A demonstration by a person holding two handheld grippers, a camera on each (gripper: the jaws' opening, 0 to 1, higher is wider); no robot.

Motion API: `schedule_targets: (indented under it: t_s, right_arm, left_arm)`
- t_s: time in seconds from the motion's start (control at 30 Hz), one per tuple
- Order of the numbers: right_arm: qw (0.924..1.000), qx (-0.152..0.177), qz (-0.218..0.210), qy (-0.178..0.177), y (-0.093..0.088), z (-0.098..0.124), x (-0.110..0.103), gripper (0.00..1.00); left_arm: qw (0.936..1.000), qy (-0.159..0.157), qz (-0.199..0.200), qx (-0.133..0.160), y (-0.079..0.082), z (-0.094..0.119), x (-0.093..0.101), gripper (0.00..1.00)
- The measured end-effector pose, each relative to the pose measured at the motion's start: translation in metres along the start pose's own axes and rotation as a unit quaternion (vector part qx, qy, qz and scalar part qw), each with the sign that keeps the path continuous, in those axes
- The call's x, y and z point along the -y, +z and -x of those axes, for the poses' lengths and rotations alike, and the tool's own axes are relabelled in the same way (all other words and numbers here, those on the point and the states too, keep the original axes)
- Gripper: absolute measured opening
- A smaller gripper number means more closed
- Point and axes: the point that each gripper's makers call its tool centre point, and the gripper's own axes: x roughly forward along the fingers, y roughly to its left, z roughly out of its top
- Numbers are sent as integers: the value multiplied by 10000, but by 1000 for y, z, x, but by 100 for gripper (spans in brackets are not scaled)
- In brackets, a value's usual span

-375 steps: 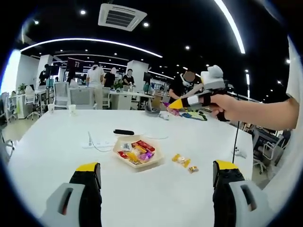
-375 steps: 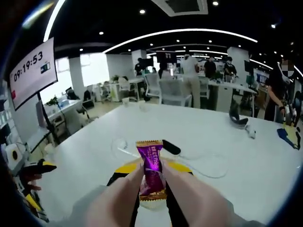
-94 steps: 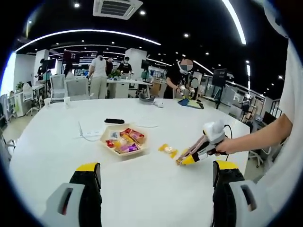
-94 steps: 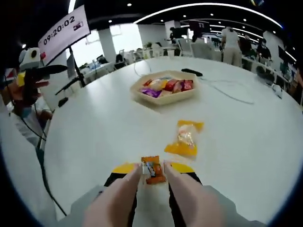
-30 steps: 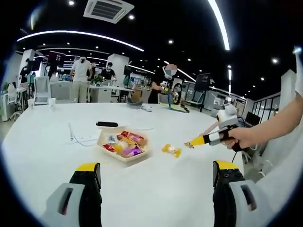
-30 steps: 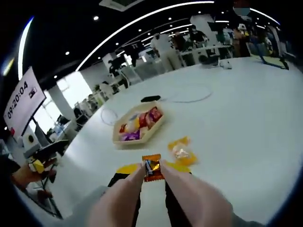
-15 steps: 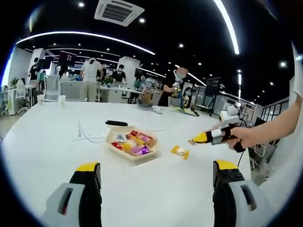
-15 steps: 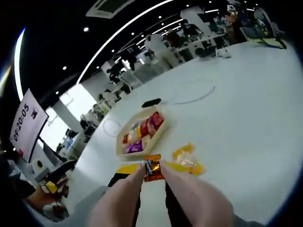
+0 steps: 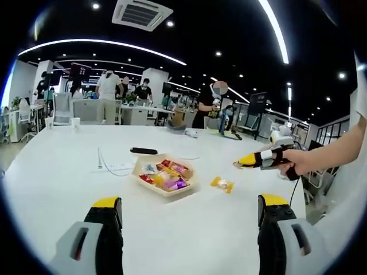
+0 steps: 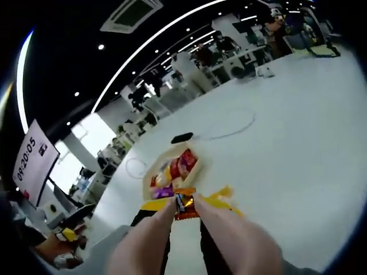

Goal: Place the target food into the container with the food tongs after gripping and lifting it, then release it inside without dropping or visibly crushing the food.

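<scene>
Tongs [image 10: 183,207] gripping orange candy [image 10: 184,207], screen [image 10: 33,157] reading 09:20:05

1. The tabletop [image 9: 51,172] is plain white.
2. The container [image 9: 165,176] is pale beige, holding red, purple, yellow and orange wrappers.
3. The packet [image 9: 222,184] lying beside it is yellow-orange.
4. The small candy [image 10: 183,206] between the tongs [image 10: 184,213] is orange with a dark mark.
5. Left gripper [image 9: 190,215] jaws are black, capped yellow.

A black remote [image 9: 144,151] lies beside a white power strip [image 9: 119,168] — both on the white table [image 9: 51,172].
</scene>
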Motion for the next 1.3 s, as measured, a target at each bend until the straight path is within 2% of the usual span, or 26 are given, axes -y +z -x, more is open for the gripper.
schedule_targets:
  t_s: [0.1,0.2,0.33,0.5,0.6,1.07,1.1,1.13,1.3]
  right_arm:
    - [9997,194,-142,-80,12,5,0,18]
    - [9997,244,77,63,26,1,-18,18]
    - [9995,248,168,89,26,-1,-25,18]
    - [9990,304,316,76,27,-1,-36,18]
    - [9974,175,698,88,26,-4,-43,18]
    - [9933,354,1092,139,53,-3,-58,18]
    - [9892,396,1403,-134,62,-4,-56,18]
    - [9882,404,1470,-181,65,-5,-57,18]
    - [9882,560,1418,-150,76,-8,-67,18]
  left_arm:
    - [10000,56,-11,36,3,3,-9,99]
    - [9998,100,15,167,7,4,-9,99]
    - [9999,95,-8,142,4,5,-8,99]
    - [9997,197,-13,113,2,12,-16,99]
    - [9997,199,-24,122,3,13,-17,99]
    - [9999,148,15,86,2,6,-15,99]
    - [9999,130,-22,88,3,5,-14,99]
    - [9999,117,3,101,3,5,-13,99]
    - [10000,-31,19,84,2,1,-9,99]
